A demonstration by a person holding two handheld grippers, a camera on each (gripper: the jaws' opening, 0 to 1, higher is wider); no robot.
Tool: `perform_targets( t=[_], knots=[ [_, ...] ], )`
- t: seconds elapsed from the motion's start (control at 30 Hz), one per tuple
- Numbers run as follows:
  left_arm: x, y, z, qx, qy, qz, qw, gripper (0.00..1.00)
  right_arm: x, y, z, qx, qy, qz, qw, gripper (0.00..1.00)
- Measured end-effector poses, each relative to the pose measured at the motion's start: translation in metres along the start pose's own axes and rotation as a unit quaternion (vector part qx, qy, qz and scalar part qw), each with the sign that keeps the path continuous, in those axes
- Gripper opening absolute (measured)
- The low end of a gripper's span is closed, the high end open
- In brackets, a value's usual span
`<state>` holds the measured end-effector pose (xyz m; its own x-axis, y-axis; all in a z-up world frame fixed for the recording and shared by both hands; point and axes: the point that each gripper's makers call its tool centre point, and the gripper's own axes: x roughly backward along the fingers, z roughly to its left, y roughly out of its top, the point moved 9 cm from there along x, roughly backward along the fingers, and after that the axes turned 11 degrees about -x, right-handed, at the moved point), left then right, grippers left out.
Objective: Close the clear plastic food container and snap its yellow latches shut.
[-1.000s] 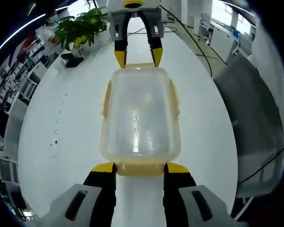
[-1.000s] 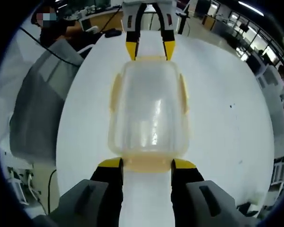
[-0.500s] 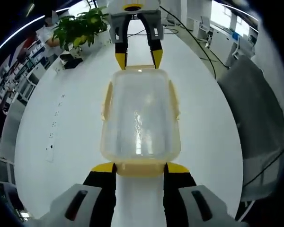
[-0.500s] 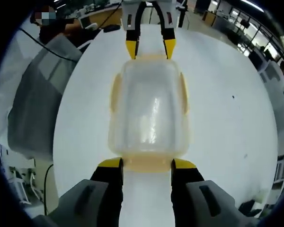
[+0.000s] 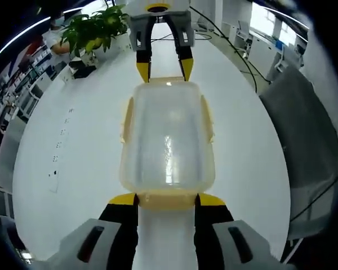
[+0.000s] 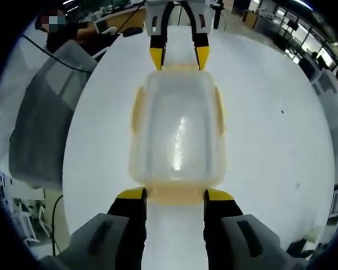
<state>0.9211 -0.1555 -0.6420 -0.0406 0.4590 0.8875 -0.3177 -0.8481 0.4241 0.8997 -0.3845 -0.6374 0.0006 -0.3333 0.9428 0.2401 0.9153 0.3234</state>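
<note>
We see a clear plastic food container point(image 5: 168, 136) lying lengthwise on a white table point(image 5: 73, 169), with its lid on and a gripper at each short end. In the left gripper view, the left gripper point(image 5: 167, 200) rises from the bottom edge with its yellow-tipped jaws spread wide, one tip on either side of the yellow latch point(image 5: 167, 200) at the near short end. The tips lie just beside that latch; we cannot tell whether they touch it. At the far short end, the right gripper point(image 5: 161, 68) faces us, its jaws likewise parted, the tips resting at the container's rim.

In the right gripper view we see the mirrored arrangement: the right gripper point(image 6: 174, 196) straddles the near end latch point(image 6: 174, 194) of the container point(image 6: 177, 132) with released, spread jaws, and the left gripper point(image 6: 178, 58) stands at the far end. Yellow side latches point(image 6: 137, 108) lie folded along both long sides.

Beyond the table point(image 6: 270, 140), a potted plant point(image 5: 96, 31) stands at the far corner in the left gripper view, and a grey chair point(image 5: 304, 129) sits alongside. In the right gripper view a seated person point(image 6: 73, 36) is visible behind the chair point(image 6: 42, 135).
</note>
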Motion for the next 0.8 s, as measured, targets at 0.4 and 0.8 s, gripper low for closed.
perform_targets(
  t=[0.4,0.8],
  knots=[
    [-0.0003,0.003,-0.0014,0.001,-0.003,-0.002,1.0,0.33,-0.0018,-0.0017,-0.0012,-0.001,0.003,0.004,1.0,0.36],
    [-0.0008,0.0045,-0.0017,0.002,-0.005,-0.005,1.0,0.33,-0.0038,-0.004,-0.0052,-0.002,0.005,0.004,1.0,0.36]
  ],
)
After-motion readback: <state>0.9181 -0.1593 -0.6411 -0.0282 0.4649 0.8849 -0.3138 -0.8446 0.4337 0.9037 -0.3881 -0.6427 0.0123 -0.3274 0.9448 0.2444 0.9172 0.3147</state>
